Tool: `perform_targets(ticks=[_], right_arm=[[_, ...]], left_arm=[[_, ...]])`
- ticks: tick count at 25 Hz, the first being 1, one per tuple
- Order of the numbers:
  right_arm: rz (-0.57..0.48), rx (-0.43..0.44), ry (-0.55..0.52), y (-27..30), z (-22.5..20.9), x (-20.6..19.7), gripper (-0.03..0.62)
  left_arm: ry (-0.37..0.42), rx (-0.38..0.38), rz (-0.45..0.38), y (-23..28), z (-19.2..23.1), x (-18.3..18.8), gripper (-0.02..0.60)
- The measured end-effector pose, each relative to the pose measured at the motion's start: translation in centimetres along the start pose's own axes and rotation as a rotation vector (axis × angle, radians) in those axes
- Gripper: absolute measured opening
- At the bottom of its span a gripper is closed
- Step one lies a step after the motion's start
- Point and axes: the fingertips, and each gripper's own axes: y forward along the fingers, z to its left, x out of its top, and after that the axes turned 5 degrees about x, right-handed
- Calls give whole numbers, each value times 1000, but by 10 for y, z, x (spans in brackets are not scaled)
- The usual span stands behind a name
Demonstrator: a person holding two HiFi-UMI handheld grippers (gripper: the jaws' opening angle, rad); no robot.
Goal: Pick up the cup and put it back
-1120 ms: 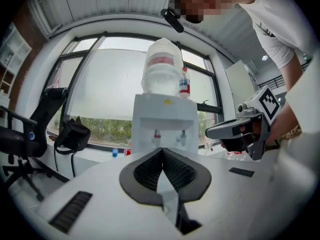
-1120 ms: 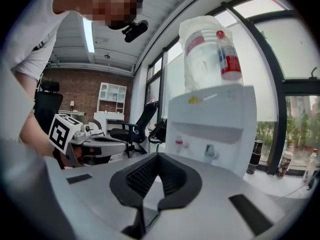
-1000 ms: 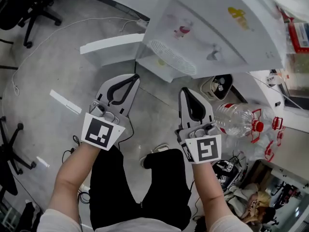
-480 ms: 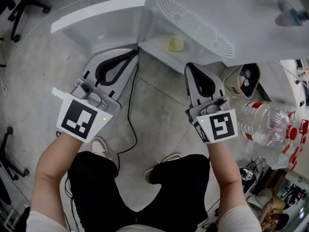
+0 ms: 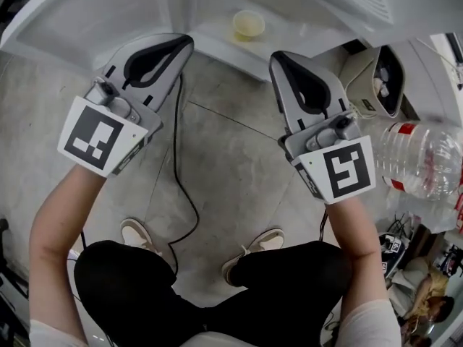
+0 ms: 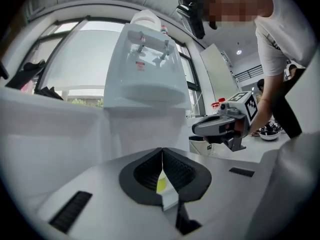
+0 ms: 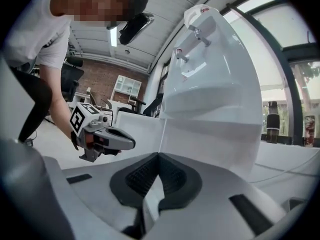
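A small pale yellow cup [image 5: 248, 24] stands on the white water dispenser's ledge [image 5: 217, 13], ahead of and between both grippers. My left gripper [image 5: 189, 40] is shut and empty, its tip just short of the ledge and left of the cup. My right gripper [image 5: 275, 55] is also shut and empty, a little right of and below the cup. In the left gripper view the cup [image 6: 161, 184] shows as a yellow sliver behind the closed jaws of the left gripper [image 6: 162, 150]. The right gripper view shows the right gripper [image 7: 158, 155] facing the dispenser's front [image 7: 215, 94].
A large clear water bottle [image 5: 423, 157] with red fittings lies on the floor at the right. A beige bin [image 5: 376, 78] stands beside the dispenser. A black cable [image 5: 177, 165] runs across the concrete floor between my arms, above my shoes [image 5: 264, 241].
Both grippers have moved forward to the dispenser's lower ledge. The cup has come into view and now sits close ahead of the tips. Both stay shut.
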Motion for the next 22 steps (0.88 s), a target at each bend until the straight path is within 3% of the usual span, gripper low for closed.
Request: perform_targets(ticks=[5, 8, 13, 19, 21, 22], right_arm=[[-38, 0, 13, -6, 14, -7, 18], [-7, -6, 60, -6, 21, -17, 18], [9, -27, 88, -10, 14, -23, 18], [15, -44, 99, -21, 8, -22, 18], [20, -49, 97, -25, 6, -23, 18], [23, -53, 98, -28, 5, -24, 18]], left_arm=[[-4, -12, 3, 34, -1, -25, 25], [-19, 22, 32, 48, -2, -47, 25], [-11, 16, 80, 68, -9, -76, 25], [-75, 31, 120, 90, -7, -97, 28], [-85, 33, 126, 98, -9, -104, 60], [-86, 30, 131, 102, -11, -108, 113]])
